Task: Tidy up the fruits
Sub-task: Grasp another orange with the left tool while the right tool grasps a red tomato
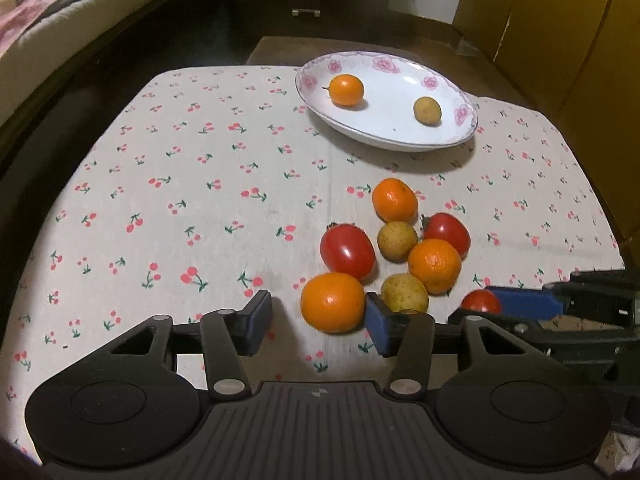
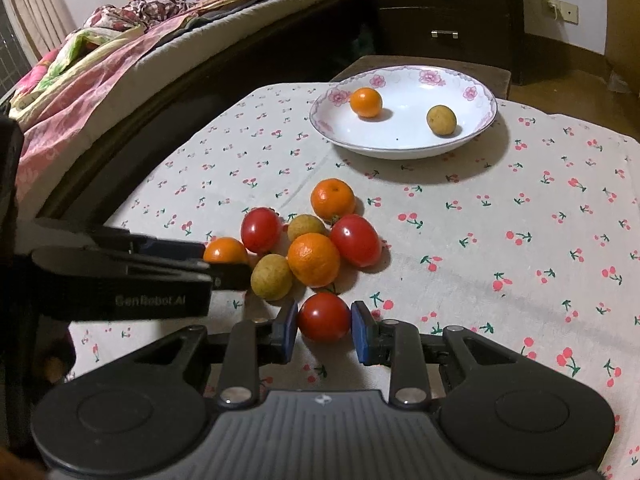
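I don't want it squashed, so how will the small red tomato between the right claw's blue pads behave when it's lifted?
The small, glossy red tomato looks smooth, so it may slip. Its thin skin probably bruises under hard squeezing. Being round, it would likely roll across the cherry-print tablecloth if released.

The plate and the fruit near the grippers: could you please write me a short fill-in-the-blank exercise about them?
The white plate holds ___ fruits.
The right gripper is shut on a ___ tomato.
The left gripper stands open around an ___ fruit.
Missing words: two; red; orange.
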Demonstrator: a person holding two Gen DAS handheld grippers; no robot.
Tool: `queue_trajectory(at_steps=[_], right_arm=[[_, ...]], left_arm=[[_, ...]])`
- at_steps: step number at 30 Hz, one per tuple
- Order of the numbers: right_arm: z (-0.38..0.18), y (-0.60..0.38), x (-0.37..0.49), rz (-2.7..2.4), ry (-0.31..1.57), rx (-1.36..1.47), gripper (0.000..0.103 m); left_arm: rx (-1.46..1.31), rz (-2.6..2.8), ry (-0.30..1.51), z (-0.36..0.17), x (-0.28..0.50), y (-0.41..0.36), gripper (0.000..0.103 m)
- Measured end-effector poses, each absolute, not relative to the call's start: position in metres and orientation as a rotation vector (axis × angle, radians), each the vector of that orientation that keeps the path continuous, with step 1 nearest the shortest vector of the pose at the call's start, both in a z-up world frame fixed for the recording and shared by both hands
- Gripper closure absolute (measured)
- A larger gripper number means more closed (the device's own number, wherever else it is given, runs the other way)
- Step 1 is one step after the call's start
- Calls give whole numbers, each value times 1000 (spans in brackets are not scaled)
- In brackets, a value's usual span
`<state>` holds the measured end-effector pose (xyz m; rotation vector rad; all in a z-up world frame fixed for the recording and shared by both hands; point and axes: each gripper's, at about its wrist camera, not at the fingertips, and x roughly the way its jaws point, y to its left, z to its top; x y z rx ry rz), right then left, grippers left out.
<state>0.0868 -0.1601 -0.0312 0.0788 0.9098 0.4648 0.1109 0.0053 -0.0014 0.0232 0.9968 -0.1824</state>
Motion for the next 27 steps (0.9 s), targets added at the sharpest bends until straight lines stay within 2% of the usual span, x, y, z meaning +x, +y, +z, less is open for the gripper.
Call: queue_trajectory(at_steps=[5,9,18,22,23,25,27], right_arm=[[-32,-160,88,466,914,79,62],[-32,-160,88,465,914,79,62],[-31,-161,88,461,910,82,62],[-32,-161,87,465,911,80,62],[-32,-161,87,468,911,76,62],[-32,-160,87,472,907,63,62],[-32,-159,86,472,905,55,62]], left_arm=[[35,-176,988,-5,114,1,44],[28,-171,996,-4,115,1,61],[45,-173,996,-4,108,0,61],[67,-180,999,-4,105,-3,58],[72,-181,999,-4,104,-4,55],[81,-176,1000,-5,104,-4,39],[85,-169,999,-7,104,-5,39]])
